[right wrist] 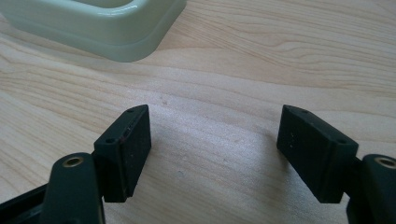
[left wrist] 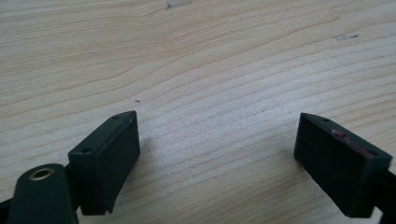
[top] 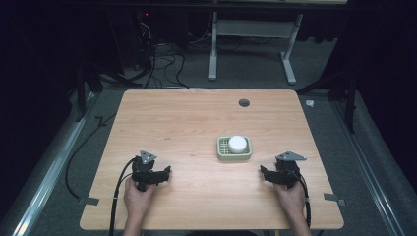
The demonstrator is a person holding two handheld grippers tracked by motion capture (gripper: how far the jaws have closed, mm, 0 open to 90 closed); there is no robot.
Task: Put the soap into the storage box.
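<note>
A pale green soap dish (top: 234,155) sits right of the table's centre, with a round white bar of soap (top: 237,143) resting in it. A corner of the dish (right wrist: 107,28) appears at the top left of the right gripper view. My left gripper (top: 164,173) rests low on the near left of the table, held by a hand. It stands open (left wrist: 217,140) over bare wood. My right gripper (top: 264,173) rests at the near right, a short way right of the dish. Its jaws are spread (right wrist: 215,133) with nothing between them.
The wooden table (top: 196,118) has a dark round grommet (top: 244,103) near its far edge. Tape tabs (top: 88,201) mark the near corners. Cables trail from both grippers off the near edge. A white desk frame (top: 251,44) and floor cables stand beyond the table.
</note>
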